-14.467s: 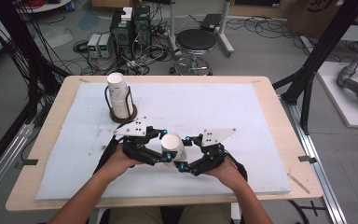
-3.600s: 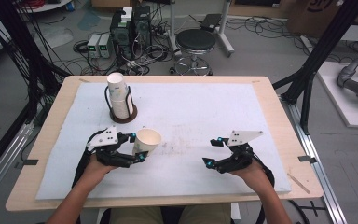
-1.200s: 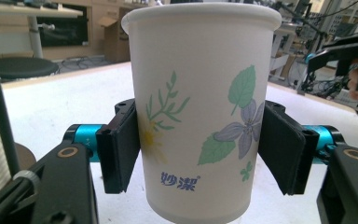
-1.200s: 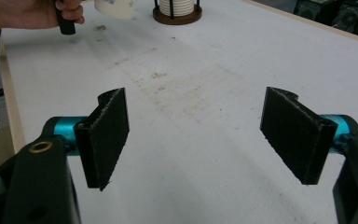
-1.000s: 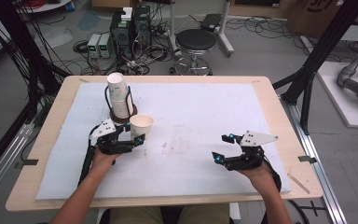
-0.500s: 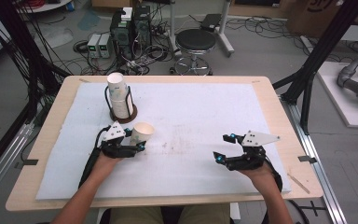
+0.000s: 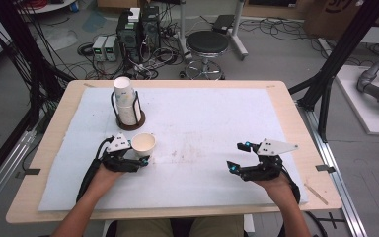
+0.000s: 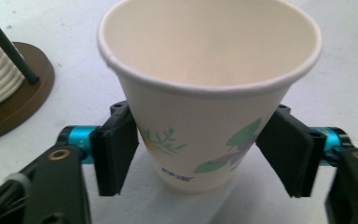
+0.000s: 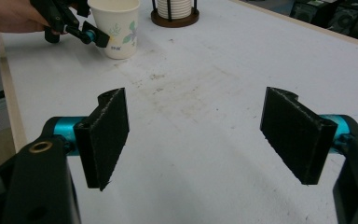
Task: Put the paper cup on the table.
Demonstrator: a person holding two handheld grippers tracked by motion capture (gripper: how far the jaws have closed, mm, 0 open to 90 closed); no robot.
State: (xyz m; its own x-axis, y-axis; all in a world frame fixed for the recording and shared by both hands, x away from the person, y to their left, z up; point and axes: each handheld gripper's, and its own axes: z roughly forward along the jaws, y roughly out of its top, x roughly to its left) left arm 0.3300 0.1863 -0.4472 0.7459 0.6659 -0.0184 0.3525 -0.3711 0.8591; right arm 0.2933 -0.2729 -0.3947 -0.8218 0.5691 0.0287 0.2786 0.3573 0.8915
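Left gripper view shows our left hand-held gripper (image 8: 200, 154) with jaws that have just been opening, its pads now clear of the paper cup (image 8: 209, 88) standing upright between them on the surface (image 7: 217, 123), near the cup stack (image 7: 127, 103). Our right hand-held gripper (image 9: 205, 135) rests well apart, jaws spread around nothing.

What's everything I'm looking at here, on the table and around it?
paper cup: one, cream with leaf print, upright on the mat between the left jaws
cup stack: one, white, in a dark wire holder with a brown base, back left
mat: one, white, covering the table
table: one, light wood
stool: one, black, on the floor behind
left gripper: one, black; jaws have just been opening, pads off the cup
right gripper: one, black, open, empty
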